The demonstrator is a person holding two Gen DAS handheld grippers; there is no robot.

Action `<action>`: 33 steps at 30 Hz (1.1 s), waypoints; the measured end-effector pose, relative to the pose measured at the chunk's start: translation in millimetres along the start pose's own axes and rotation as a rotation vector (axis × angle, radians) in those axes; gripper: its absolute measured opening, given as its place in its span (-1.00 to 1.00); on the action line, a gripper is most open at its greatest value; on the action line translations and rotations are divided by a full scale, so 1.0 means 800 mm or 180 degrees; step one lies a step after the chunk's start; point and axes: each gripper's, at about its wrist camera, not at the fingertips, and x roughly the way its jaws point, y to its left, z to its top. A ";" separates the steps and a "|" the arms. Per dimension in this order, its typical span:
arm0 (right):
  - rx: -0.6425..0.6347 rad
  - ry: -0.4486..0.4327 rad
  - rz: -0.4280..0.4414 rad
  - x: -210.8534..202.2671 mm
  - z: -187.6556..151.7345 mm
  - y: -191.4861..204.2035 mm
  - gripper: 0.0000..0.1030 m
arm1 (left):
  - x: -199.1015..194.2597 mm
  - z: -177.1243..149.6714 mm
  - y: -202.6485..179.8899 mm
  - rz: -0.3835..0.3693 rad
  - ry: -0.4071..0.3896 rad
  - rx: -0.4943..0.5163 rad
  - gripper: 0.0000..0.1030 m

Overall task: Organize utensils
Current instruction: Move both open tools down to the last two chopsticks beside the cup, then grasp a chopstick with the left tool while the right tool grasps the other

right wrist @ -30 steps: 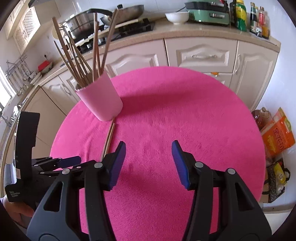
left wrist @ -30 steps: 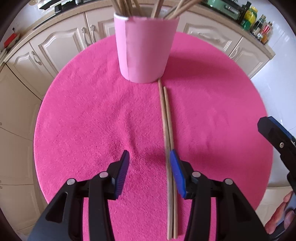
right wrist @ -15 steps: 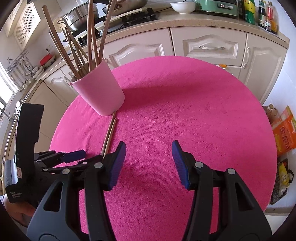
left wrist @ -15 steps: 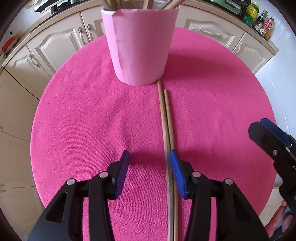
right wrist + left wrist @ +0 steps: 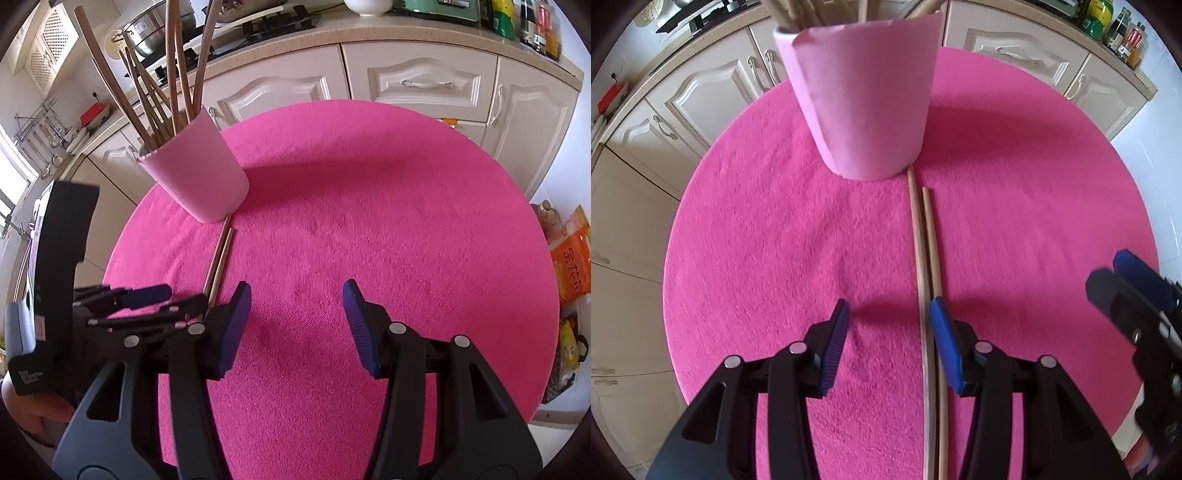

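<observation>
Two wooden chopsticks [image 5: 925, 258] lie side by side on the round pink mat [image 5: 757, 240], their far tips at the foot of a pink cup [image 5: 864, 103]. The cup [image 5: 195, 177] holds several upright chopsticks [image 5: 159, 92]. My left gripper [image 5: 889, 317] hovers open over the mat; the lying pair runs along the inner edge of its right finger [image 5: 945, 343], one stick partly under it. My right gripper [image 5: 295, 299] stands open above bare mat to the right of the lying chopsticks [image 5: 221, 254]. The left gripper [image 5: 162, 301] shows at its left.
Cream kitchen cabinets [image 5: 424, 81] ring the round table beyond the mat's edge. Bottles [image 5: 1115, 26] stand on the counter at the back right. Food bags [image 5: 570, 258] lie on the floor to the right. The right gripper [image 5: 1126, 295] shows at the left view's right edge.
Both grippers have edged forward toward the pink cup, which now looms larger in each view. The lying chopsticks have not moved. Neither gripper's jaws have changed.
</observation>
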 end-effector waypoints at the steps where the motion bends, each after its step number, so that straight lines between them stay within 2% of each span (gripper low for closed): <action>1: 0.0002 0.0016 0.0003 0.001 -0.001 0.000 0.00 | -0.002 0.000 0.000 0.0018 -0.0004 0.0006 -0.11; 4: -0.0008 0.0050 0.0014 0.001 -0.002 0.001 0.00 | -0.003 -0.003 0.001 0.0041 -0.0027 0.0008 -0.11; 9: -0.0006 0.0078 0.0026 0.001 -0.002 0.000 0.00 | -0.002 -0.007 0.008 -0.0071 0.0060 -0.0033 -0.11; 12: 0.0004 0.0090 0.0029 0.001 -0.002 0.000 0.00 | 0.003 -0.008 -0.006 0.0105 0.0181 0.0156 -0.11; 14: -0.0001 0.0105 0.0032 0.001 -0.002 0.001 0.00 | 0.001 -0.009 -0.012 0.0177 0.0150 0.0204 -0.11; 17: -0.0004 0.0120 0.0035 0.002 -0.003 0.002 0.00 | 0.000 -0.005 -0.011 0.0161 0.0182 0.0134 -0.13; 18: -0.0001 0.0131 0.0036 0.003 -0.003 0.002 0.00 | 0.000 -0.004 -0.011 0.0116 0.0184 0.0125 -0.21; 20: -0.0009 0.0156 0.0043 0.004 -0.003 0.004 0.00 | -0.001 0.000 -0.010 -0.0013 0.0196 0.0103 -0.66; 22: -0.0025 0.0181 0.0053 0.004 -0.005 0.008 0.00 | -0.004 -0.003 -0.007 -0.0010 0.0196 0.0074 -0.85; 26: -0.0013 0.0251 0.0089 0.009 -0.004 0.015 0.00 | -0.012 -0.014 0.012 -0.0138 0.0201 -0.0090 -0.89; 33: 0.0060 0.0513 0.0154 0.028 -0.006 0.035 0.00 | -0.034 -0.035 0.041 -0.0195 0.0070 -0.0250 -0.89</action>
